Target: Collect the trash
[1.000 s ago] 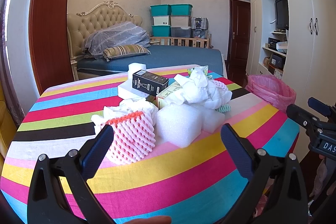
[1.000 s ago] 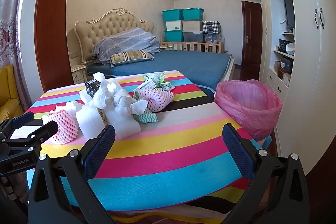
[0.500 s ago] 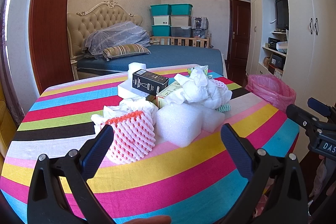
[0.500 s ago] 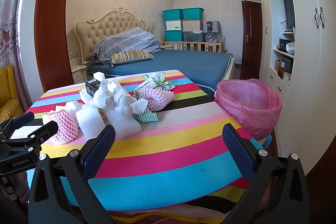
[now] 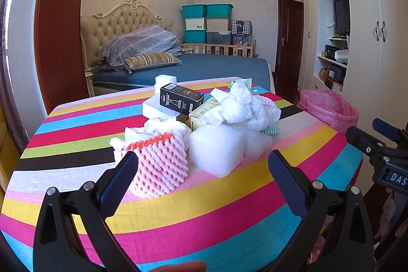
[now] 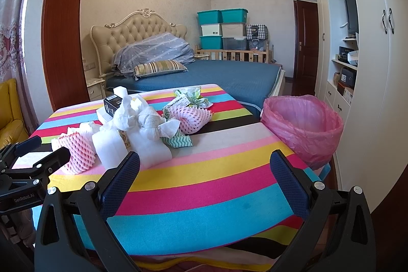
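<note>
A heap of trash lies on the striped tablecloth (image 5: 76, 144): a pink foam net (image 5: 160, 165), white foam blocks (image 5: 216, 152), crumpled white paper (image 5: 242, 106), a black box (image 5: 181, 97) and a second pink net (image 6: 191, 116) with green wrappers (image 6: 191, 96). A bin lined with a pink bag (image 6: 303, 124) stands off the table's right edge. My left gripper (image 5: 201, 177) hangs open just short of the pink net and foam block. My right gripper (image 6: 204, 180) is open over bare cloth, with nothing between its fingers.
A bed (image 6: 204, 73) sits behind the table, with stacked teal storage boxes (image 6: 221, 27) beyond it. White wardrobes (image 6: 377, 55) line the right wall past the bin. A yellow armchair (image 6: 10, 114) stands at the left. Each gripper shows at the edge of the other's view.
</note>
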A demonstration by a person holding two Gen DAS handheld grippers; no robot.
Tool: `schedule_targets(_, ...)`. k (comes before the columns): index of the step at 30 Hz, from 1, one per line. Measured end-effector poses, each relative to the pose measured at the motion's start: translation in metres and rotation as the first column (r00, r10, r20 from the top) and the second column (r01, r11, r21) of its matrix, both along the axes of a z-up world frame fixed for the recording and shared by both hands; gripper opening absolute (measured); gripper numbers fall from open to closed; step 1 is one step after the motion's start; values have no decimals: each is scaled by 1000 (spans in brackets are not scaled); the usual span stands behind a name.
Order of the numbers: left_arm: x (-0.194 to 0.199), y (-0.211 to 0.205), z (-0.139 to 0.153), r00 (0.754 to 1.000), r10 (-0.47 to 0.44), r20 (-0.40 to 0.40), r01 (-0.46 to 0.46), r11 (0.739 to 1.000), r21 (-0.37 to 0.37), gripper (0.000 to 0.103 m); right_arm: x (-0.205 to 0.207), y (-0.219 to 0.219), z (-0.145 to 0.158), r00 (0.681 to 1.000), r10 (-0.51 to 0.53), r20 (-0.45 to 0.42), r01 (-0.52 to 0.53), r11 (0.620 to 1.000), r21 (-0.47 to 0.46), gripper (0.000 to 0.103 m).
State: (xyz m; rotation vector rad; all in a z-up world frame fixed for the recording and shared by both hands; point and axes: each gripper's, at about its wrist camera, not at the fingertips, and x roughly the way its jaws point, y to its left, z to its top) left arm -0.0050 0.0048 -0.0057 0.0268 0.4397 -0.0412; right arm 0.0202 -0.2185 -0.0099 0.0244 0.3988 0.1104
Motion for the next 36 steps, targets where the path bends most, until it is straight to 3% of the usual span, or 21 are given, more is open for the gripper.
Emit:
schedule_targets(24,1,10,1,999,36,-10,-36,999,-1,98,15,11,-10,999,26,-29,-27,999,-17,96)
schedule_targets(31,16,42,-11,992,74,-97,-85,991,-105,98,47,25,-24,995,71,-68,-72,997,-14,96)
schedule_targets(36,18,72,-26,981,117,-157,-147,968,-202,98,73,38,-36,988,111,-112,-112,994,-1,96)
